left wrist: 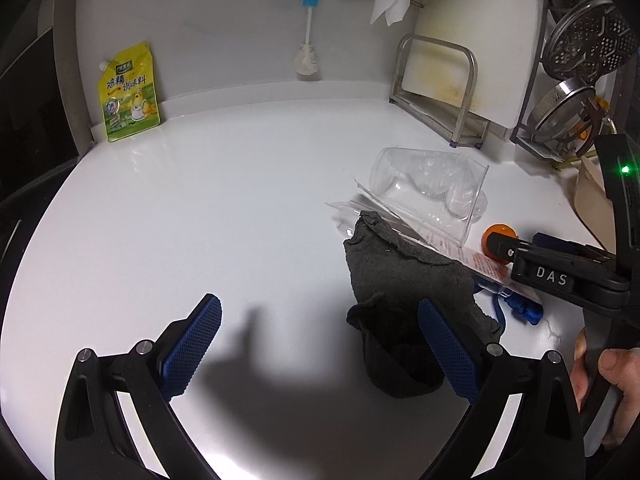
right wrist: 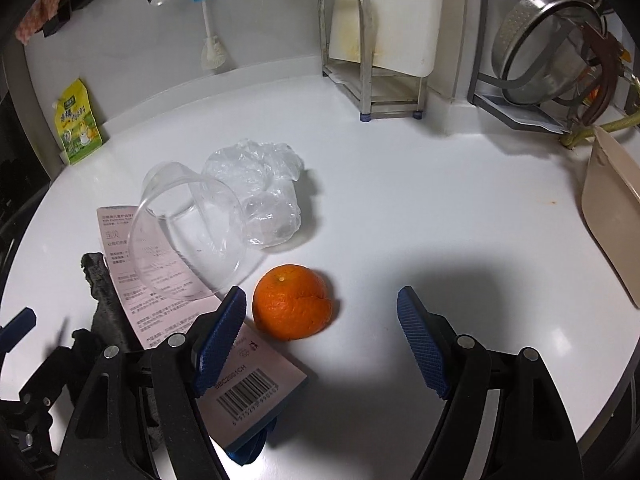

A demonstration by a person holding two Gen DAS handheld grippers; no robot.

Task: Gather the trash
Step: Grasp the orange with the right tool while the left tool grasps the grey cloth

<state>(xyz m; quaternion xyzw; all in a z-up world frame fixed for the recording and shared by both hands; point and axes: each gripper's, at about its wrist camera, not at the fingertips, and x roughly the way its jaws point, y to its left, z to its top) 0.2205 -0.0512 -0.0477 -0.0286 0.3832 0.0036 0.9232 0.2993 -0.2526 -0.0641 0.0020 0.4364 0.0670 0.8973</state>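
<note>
- Far left, a yellow-green stand-up seasoning pouch [left wrist: 128, 94] leans against the wall at the back of the white countertop [left wrist: 224, 184].
- The left gripper [left wrist: 320, 346] hangs over the counter with its blue textured pads spread wide, nothing between them. Its right pad sits in front of a crumpled dark grey sock [left wrist: 404, 296], but I can't tell if they touch.
- Just right of the sock the trash is heaped together: a clear plastic cup [right wrist: 188, 236] on its side, a scrunched clear plastic bag [right wrist: 264, 188] right behind it, and a pink printed package card with a barcode [right wrist: 248, 392] lying partly under the cup.
- A round orange fruit [right wrist: 294, 302] sits on the counter just beside the card.
- The right gripper [right wrist: 322, 332] hovers with jaws spread wide too, gripping nothing. The fruit sits just ahead of the gap, close to the left pad, which overlaps the card.
- Back right, a metal rack holding a white cutting board [right wrist: 384, 16], then a steel colander [right wrist: 536, 44].
</note>
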